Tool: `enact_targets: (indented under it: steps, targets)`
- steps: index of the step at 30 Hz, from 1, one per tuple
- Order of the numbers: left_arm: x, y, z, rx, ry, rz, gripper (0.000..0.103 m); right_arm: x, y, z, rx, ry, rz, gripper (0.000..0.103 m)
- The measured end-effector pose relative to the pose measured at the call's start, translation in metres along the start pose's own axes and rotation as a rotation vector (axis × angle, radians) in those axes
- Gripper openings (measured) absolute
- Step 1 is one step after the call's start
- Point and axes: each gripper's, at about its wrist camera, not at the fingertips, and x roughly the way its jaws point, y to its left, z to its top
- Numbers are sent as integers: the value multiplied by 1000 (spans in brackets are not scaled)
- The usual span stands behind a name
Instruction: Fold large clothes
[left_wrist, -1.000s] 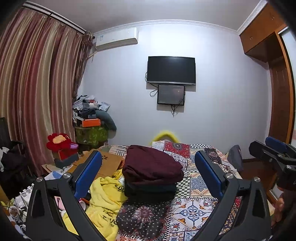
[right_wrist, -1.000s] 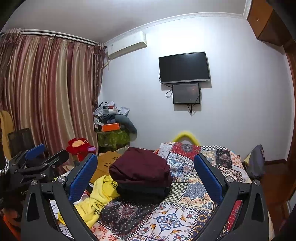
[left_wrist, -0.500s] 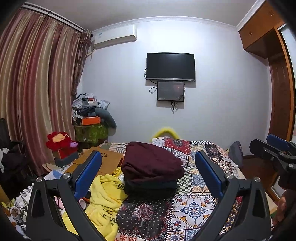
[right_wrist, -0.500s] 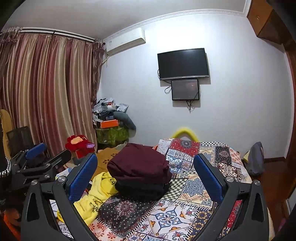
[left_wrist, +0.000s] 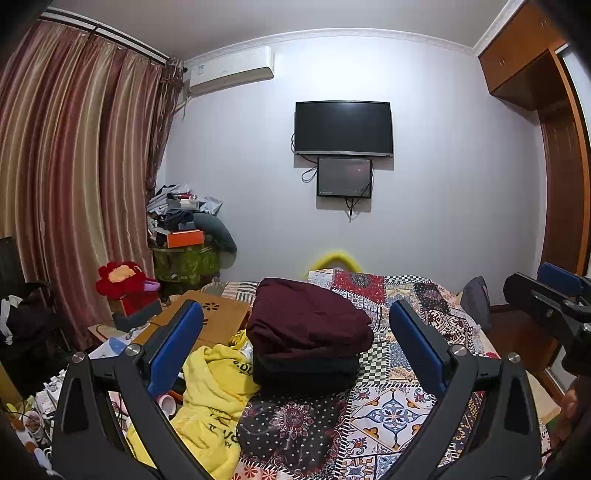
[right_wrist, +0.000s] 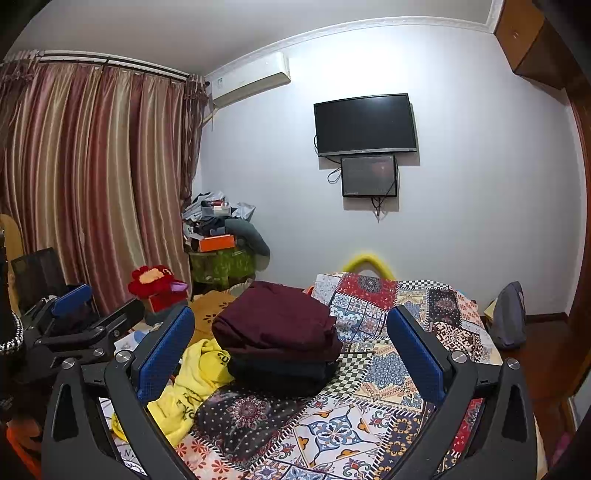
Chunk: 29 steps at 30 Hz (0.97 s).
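both tongs, left tongs (left_wrist: 295, 325) and right tongs (right_wrist: 290, 325), hang spread wide, gripping nothing. a folded maroon garment (left_wrist: 308, 319) tops a dark one (left_wrist: 306, 369) on the bed (left_wrist: 399, 406).

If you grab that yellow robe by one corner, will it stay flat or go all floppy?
Probably floppy: the yellow robe lies crumpled in soft folds beside the folded stack, so it would likely droop and stretch out long. It looks thick and fluffy, so maybe heavy for one tool. Part hangs over the bed's edge, so it might slide off if nudged.

Dim, sharp, fisheye-bent; source perhaps overhead.
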Motion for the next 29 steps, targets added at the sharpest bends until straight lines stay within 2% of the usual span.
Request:
enact_targets:
  steps: [5,9,16,29]
  targets:
    - [0,0,0,-1,4,-8,101,0,0,-1,0,1,-1,103]
    - [1,0,0,-2,16,-50,101,0,0,0,2,0,-2,103]
    - [-1,-7,0,24,17,-76,101,2,-2,-2,12,-1,-8,103]
    - [1,-6,-1,9,19,-66,101,3,-5,-6,23,6,-14,103]
